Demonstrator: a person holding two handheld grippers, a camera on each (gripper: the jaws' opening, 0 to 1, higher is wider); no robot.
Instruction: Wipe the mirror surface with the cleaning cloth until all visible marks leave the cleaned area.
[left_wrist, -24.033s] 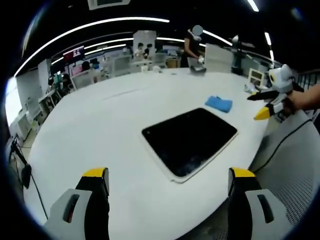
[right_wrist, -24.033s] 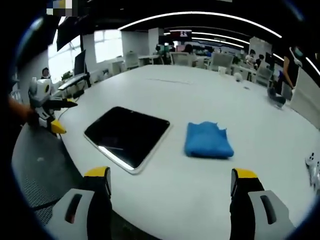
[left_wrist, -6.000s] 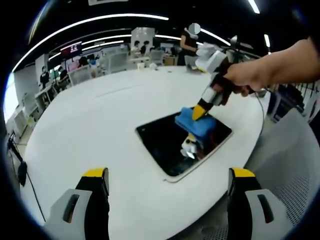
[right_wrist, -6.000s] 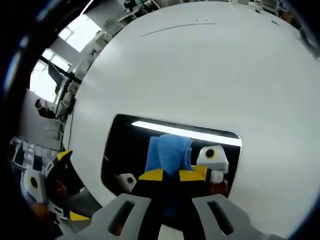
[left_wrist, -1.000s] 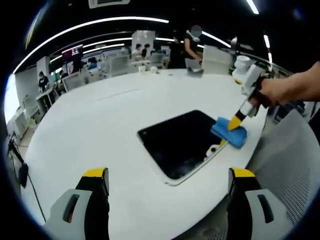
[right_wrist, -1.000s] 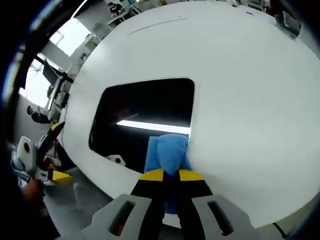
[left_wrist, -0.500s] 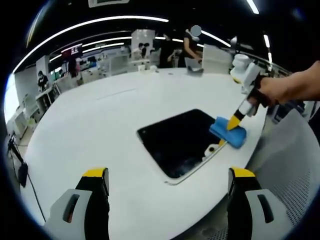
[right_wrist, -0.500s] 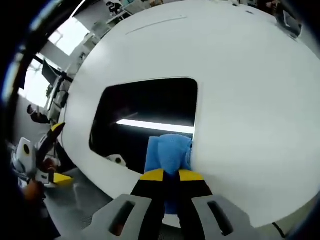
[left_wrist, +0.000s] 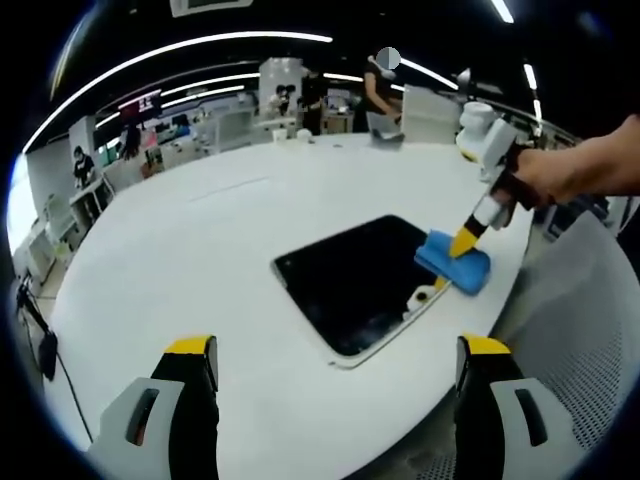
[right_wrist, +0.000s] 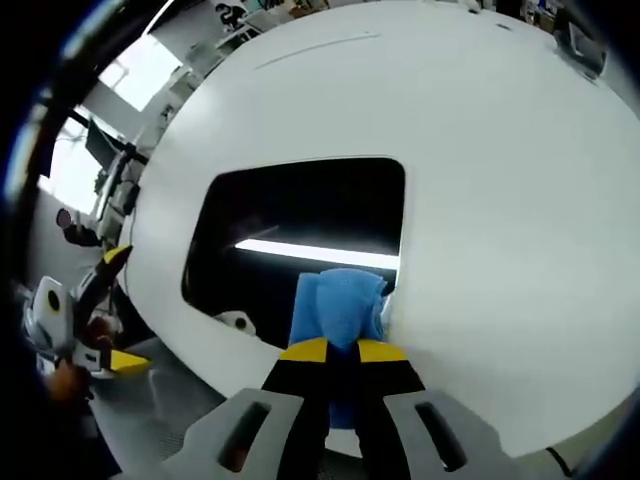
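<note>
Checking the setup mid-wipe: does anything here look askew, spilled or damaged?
Nothing is spilled or broken. The mirror lies flat on the table, and the right gripper holds the blue cloth at its edge. Faint smudges remain near its near corner.

Left gripper view: set back from the round white bench (left_wrist: 200, 260), looking level across it, the dark rectangular mirror (left_wrist: 340, 280) mid-distance at centre. Right gripper view: close above, tilted down steeply, the mirror (right_wrist: 300, 230) just ahead. Shared: bench (right_wrist: 480, 150), mirror, and folded blue cleaning cloth (left_wrist: 452, 268), at 3 o'clock there, 6 o'clock here (right_wrist: 338, 300).
</note>
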